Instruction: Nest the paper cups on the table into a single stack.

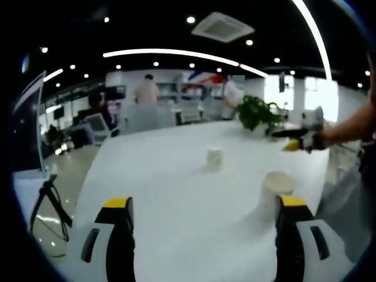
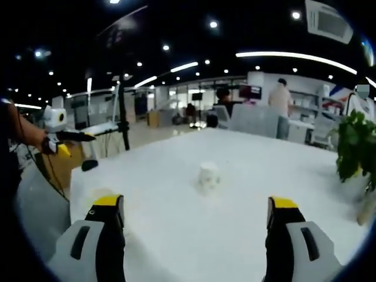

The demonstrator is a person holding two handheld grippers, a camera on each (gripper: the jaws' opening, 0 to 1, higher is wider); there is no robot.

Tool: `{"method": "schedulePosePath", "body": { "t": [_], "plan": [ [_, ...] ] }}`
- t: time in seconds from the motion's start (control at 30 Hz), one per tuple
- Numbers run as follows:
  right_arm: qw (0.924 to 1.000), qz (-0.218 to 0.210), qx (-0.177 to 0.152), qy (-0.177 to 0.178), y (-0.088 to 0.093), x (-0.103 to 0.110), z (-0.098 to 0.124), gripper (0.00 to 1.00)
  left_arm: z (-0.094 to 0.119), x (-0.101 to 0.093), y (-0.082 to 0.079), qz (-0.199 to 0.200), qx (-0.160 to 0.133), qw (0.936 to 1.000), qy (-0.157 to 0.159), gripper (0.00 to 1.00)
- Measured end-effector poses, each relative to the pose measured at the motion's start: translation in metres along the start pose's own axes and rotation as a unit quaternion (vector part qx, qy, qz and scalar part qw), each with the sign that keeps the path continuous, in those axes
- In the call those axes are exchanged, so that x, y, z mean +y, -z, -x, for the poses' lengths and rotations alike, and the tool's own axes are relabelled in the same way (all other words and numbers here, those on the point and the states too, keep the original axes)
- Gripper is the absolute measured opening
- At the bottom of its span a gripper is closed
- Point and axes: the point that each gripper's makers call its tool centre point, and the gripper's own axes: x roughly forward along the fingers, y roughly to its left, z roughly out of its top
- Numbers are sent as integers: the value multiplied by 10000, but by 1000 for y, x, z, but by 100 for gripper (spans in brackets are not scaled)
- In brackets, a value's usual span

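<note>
Two white paper cups stand apart on the white table (image 1: 164,176). The far cup (image 1: 214,160) is near the table's middle, and the near cup (image 1: 275,189), mouth up, sits just beyond the right jaw of my left gripper (image 1: 204,203). That gripper is open with nothing between its jaws. In the left gripper view my right gripper (image 1: 298,140) enters from the right, held by a hand above the table's far side. In the right gripper view, my right gripper (image 2: 196,204) is open and empty, facing one cup (image 2: 208,175). My left gripper (image 2: 66,137) hovers at the left.
A potted green plant (image 1: 256,111) stands at the table's far end, also visible as a plant (image 2: 355,145) at the right. A black tripod (image 1: 50,202) stands on the floor beside the table's left edge. People and desks fill the office behind.
</note>
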Motion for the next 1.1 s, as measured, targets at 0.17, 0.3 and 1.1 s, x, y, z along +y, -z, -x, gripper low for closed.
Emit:
{"method": "schedulePosePath", "body": {
  "t": [0.17, 0.3, 1.1],
  "plan": [
    [10000, 4, 7, -22, 4, -5, -12, 100, -3, 2, -1, 43, -23, 10000, 37, 98],
    [10000, -53, -13, 9, 9, -13, -21, 100, -7, 2, -3, 29, -50, 10000, 65, 98],
    [9992, -298, -58, -256, 14, -32, -118, 100, -16, -6, 5, 61, 166, 9998, 19, 98]
  ]
}}
